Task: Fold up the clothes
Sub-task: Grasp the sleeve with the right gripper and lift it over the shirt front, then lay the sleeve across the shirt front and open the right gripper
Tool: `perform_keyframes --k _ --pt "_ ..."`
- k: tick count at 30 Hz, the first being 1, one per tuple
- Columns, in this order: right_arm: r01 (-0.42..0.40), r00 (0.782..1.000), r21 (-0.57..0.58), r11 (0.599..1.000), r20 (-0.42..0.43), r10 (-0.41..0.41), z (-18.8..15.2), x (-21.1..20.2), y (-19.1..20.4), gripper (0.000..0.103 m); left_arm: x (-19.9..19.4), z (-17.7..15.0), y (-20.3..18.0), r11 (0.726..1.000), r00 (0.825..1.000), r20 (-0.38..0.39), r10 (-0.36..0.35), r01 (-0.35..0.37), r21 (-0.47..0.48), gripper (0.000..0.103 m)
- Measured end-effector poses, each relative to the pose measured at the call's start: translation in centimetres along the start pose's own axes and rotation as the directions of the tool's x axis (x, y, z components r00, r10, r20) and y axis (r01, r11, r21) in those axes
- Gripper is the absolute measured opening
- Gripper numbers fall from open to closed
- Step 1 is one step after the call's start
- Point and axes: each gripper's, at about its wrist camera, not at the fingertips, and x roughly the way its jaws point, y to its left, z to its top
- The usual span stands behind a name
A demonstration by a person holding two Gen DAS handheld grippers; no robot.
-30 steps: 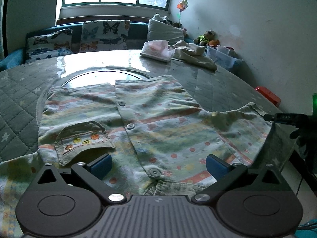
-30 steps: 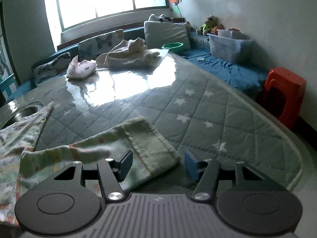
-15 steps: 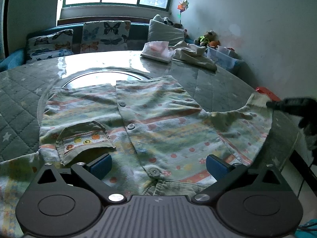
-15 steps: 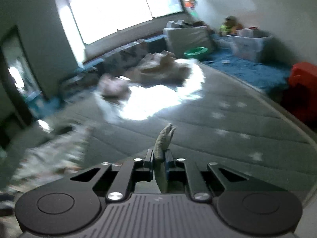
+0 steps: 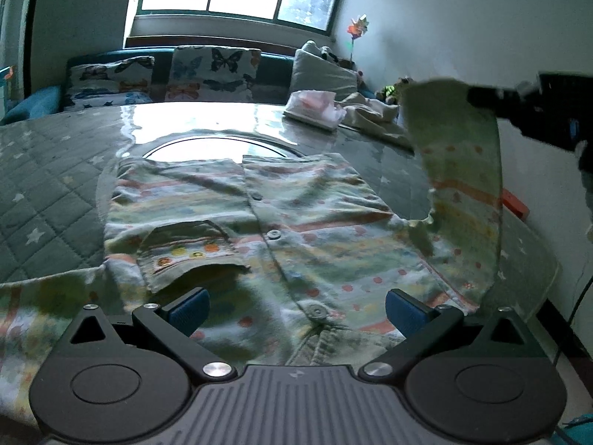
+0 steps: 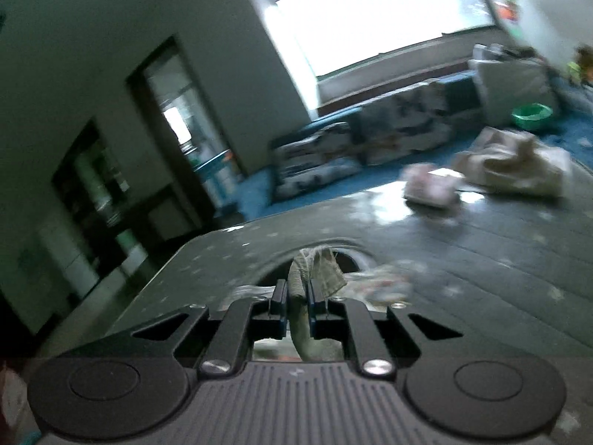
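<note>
A child's buttoned shirt point(image 5: 267, 218) is spread front-up on the quilted table cover point(image 5: 40, 200), its hem near the round glass inset point(image 5: 215, 146) and its collar nearest the left gripper point(image 5: 296, 309). That gripper is seen with its blue pads point(image 5: 187, 306) spread wide above the collar, nothing being held between them. The right sleeve point(image 5: 459, 163) is raised clear of the table and hangs as a sheet from the right gripper point(image 5: 478, 96), whose jaws are pressed together on the cuff; in the right wrist view a bunched strip of fabric point(image 6: 300, 296) is pinched between the pads point(image 6: 278, 296).

Open tabletop is left beyond the hem and to the left of the shirt; the far right part is occupied by a pink-and-white folded pile point(image 5: 315, 107) and a cream garment point(image 5: 370, 115). The table's right edge point(image 5: 533, 259) runs just below the hanging sleeve, with a red stool point(image 5: 513, 204) beyond it.

The left sleeve point(image 5: 33, 319) is cut off at the frame's lower left. The right wrist view is smeared by motion, so the shirt body there is hard to make out. The hand bearing the right gripper is not discernible.

Compared with one second ago, the right sleeve, then flat on the table with open jaws at its cuff, has been gripped and lifted; the left gripper is unchanged.
</note>
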Motion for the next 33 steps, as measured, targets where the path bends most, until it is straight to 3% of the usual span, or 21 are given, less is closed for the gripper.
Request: perform_keyframes --k 7,15,18,20,21,27,33 --pt "-0.118 0.989 -0.099 0.988 -0.104 0.108 -0.1 5.3 5.7 0.009 -1.1 -0.6 1.7 0.999 1.0 0.026 0.016 -0.015 -0.044 0.103" --pt "-0.194 0.964 -0.096 0.976 -0.203 0.172 -2.1 8.8 8.7 0.012 -1.8 -0.9 3.1 0.996 0.999 0.029 0.036 -0.033 -0.079 0.103" --pt "-0.186 0.964 -0.112 0.976 -0.212 0.159 -2.5 8.9 8.7 0.021 -1.8 -0.8 3.3 0.996 0.999 0.028 0.039 -0.036 -0.082 0.103" --pt "-0.182 0.964 -0.11 0.977 -0.216 0.155 -2.4 8.7 8.3 0.038 -1.8 -0.8 3.3 0.996 0.999 0.027 0.042 -0.04 -0.083 0.103" --pt "-0.172 0.966 -0.115 0.978 -0.214 0.145 -2.3 8.5 8.0 0.041 -1.8 -0.7 3.3 0.996 0.999 0.026 0.044 -0.041 -0.083 0.103" --pt "-0.096 0.966 -0.175 0.98 -0.254 0.05 -2.5 7.1 5.6 0.041 -1.7 -0.4 3.1 0.996 0.999 0.029 0.046 -0.044 -0.074 0.103" --pt "-0.007 0.931 -0.264 0.964 -0.353 -0.09 -5.9 5.9 2.0 0.041 -1.1 0.2 2.3 0.998 0.999 0.033 0.028 -0.026 -0.061 0.103"
